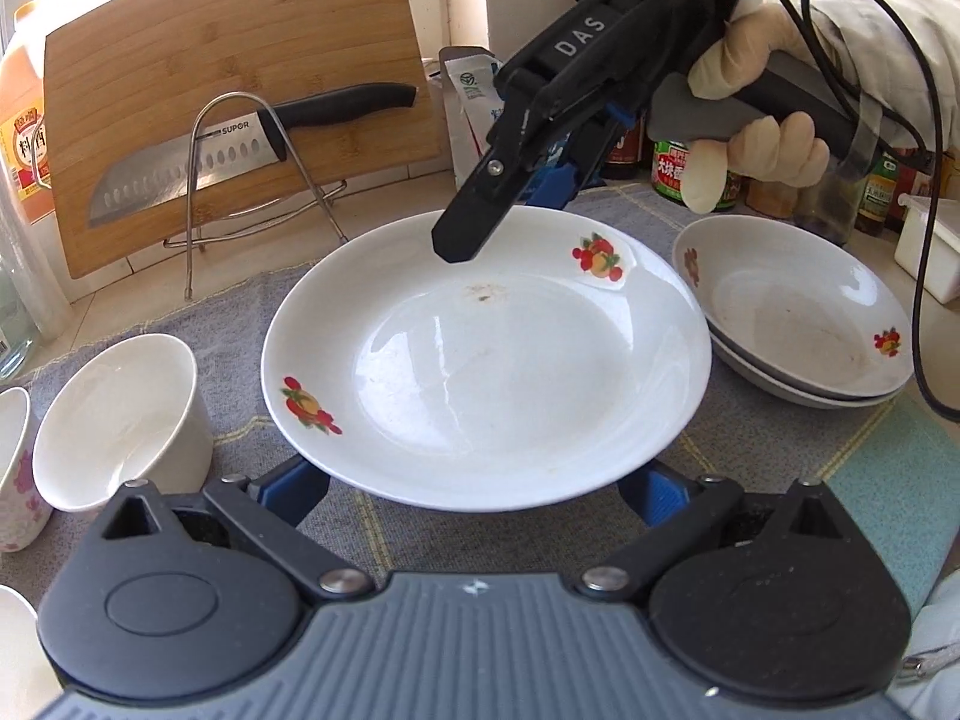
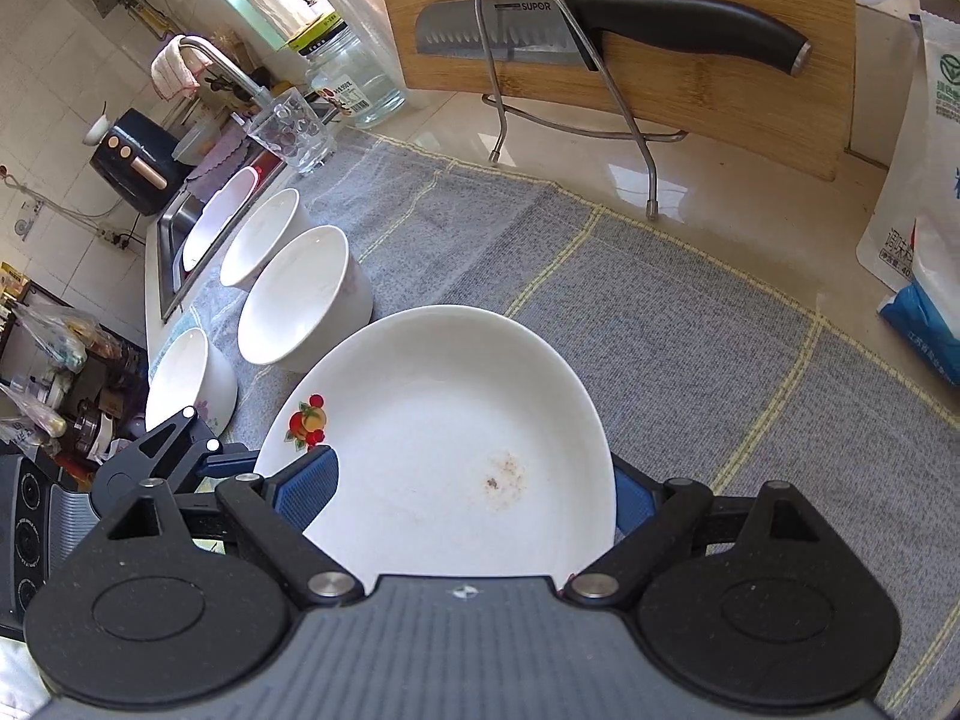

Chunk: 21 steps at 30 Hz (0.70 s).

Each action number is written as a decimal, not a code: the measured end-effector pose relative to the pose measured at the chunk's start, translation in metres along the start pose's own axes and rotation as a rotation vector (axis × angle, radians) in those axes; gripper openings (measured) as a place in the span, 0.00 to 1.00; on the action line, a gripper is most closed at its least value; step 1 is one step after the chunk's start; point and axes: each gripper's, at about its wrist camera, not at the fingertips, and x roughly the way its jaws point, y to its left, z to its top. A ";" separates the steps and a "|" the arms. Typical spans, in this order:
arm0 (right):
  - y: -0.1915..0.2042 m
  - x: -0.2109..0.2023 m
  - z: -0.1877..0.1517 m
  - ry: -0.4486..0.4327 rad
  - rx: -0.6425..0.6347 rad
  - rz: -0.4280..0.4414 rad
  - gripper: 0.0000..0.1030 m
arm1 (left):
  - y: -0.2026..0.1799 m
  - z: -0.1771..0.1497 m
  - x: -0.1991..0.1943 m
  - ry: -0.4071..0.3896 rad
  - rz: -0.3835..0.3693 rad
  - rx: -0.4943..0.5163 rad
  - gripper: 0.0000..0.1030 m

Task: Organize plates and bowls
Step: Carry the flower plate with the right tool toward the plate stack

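Note:
A white plate (image 1: 480, 372) with fruit decals and a brown stain hangs just above the grey cloth (image 1: 228, 324). My left gripper (image 1: 474, 483) clasps its near rim, a blue pad at each side partly under the edge. My right gripper (image 1: 510, 204), in a gloved hand, comes in from the upper right and grips the far rim, one black finger over the plate. In the right wrist view the plate (image 2: 444, 420) sits between the right gripper's (image 2: 468, 486) blue pads, which stand wide and touch the rim. The left gripper (image 2: 168, 456) shows at the plate's left edge.
Two stacked decal plates (image 1: 792, 324) lie at the right. White bowls (image 2: 300, 300) (image 2: 264, 240) (image 2: 192, 384) line the cloth's left side, beside a sink (image 2: 168, 252). A cutting board (image 1: 228, 72) with a knife (image 1: 240, 138) stands in a wire rack behind. Bottles (image 1: 672, 174) crowd the back right.

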 end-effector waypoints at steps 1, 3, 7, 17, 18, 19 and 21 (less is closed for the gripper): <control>0.001 -0.002 -0.003 -0.005 0.002 -0.002 0.92 | -0.001 0.000 -0.002 0.001 -0.005 0.002 0.98; 0.003 -0.006 -0.009 -0.014 0.010 -0.007 0.92 | -0.003 0.000 -0.005 0.001 -0.016 0.011 0.98; 0.005 -0.015 -0.021 -0.033 0.029 -0.023 0.92 | -0.008 0.001 -0.012 -0.004 -0.037 0.035 0.98; 0.004 -0.038 -0.052 -0.086 0.084 -0.061 0.92 | -0.021 0.006 -0.018 -0.020 -0.099 0.096 0.98; 0.003 -0.040 -0.055 -0.090 0.089 -0.065 0.92 | -0.023 0.007 -0.018 -0.022 -0.106 0.101 0.98; 0.002 -0.043 -0.058 -0.094 0.096 -0.070 0.92 | -0.023 0.007 -0.018 -0.024 -0.113 0.107 0.98; 0.000 -0.047 -0.065 -0.103 0.112 -0.080 0.92 | -0.024 0.009 -0.017 -0.030 -0.126 0.119 0.98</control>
